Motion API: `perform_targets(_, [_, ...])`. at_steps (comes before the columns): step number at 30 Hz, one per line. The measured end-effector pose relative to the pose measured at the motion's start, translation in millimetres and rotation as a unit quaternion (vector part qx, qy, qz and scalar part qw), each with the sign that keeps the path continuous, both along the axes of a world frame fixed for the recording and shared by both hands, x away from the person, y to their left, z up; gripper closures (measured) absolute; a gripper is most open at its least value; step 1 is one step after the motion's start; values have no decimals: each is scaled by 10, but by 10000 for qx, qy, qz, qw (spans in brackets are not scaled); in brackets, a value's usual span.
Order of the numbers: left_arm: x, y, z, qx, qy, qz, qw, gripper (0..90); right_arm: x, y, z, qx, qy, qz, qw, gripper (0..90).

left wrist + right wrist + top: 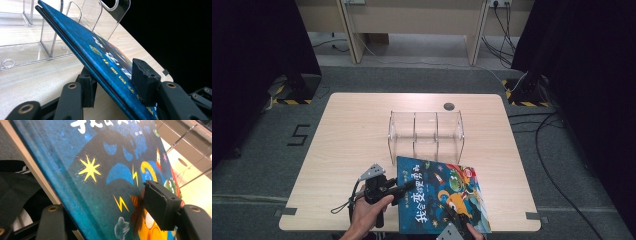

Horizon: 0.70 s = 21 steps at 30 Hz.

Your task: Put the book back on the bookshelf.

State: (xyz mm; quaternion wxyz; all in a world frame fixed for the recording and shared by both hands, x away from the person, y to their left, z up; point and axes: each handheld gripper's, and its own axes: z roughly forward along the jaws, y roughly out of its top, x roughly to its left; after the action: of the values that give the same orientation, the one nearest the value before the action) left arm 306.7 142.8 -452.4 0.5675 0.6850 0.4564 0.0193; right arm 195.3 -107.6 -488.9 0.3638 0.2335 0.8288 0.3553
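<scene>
High view: blue picture book [437, 195] tilted over near edge of desk [352, 130], far corner just beside clear acrylic rack [426, 131] with three slots. Left gripper [404, 187] clamped on book's left edge, right gripper [457, 220] on its near edge. Risk, as a judgement: cover slipping out of either pinch if hands twist unevenly, or far corner knocking rack's thin dividers and shoving it across desk. Left gripper view: fingers [143, 80] narrowed to book's thickness, one pad on cover, other beneath. Right gripper view: fingers [160, 205] likewise closed on book, upper pad flat against cover art.
</scene>
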Motion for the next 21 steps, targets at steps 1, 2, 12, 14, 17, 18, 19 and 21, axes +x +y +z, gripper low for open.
perform_targets(1, [-4,0,14,-51,-25,-47,10000,540,-14,6,2,1,-50,-17,10000,431])
perform_targets(2, [-9,0,26,-83,-43,-74,9999,533,-28,9,6,-5,-121,-36,9999,446])
perform_targets(12, [-26,17,102,-560,43,-314,9979,381,-97,-111,115,502,-490,-252,9972,552])
perform_targets(14, [-19,28,122,-636,127,-412,9970,362,-95,-164,138,747,-488,-279,9956,555])
perform_targets(17, [-16,39,109,-715,254,-436,9962,338,-88,-204,170,935,-476,-318,9940,561])
perform_targets(18, [-12,45,104,-712,293,-463,9960,334,-84,-213,174,961,-492,-310,9937,562])
perform_targets(19, [-6,50,100,-700,319,-509,9957,328,-84,-218,178,1001,-473,-327,9933,563])
perform_targets(21, [6,66,96,-706,408,-601,9949,308,-83,-235,186,1091,-460,-357,9923,565])
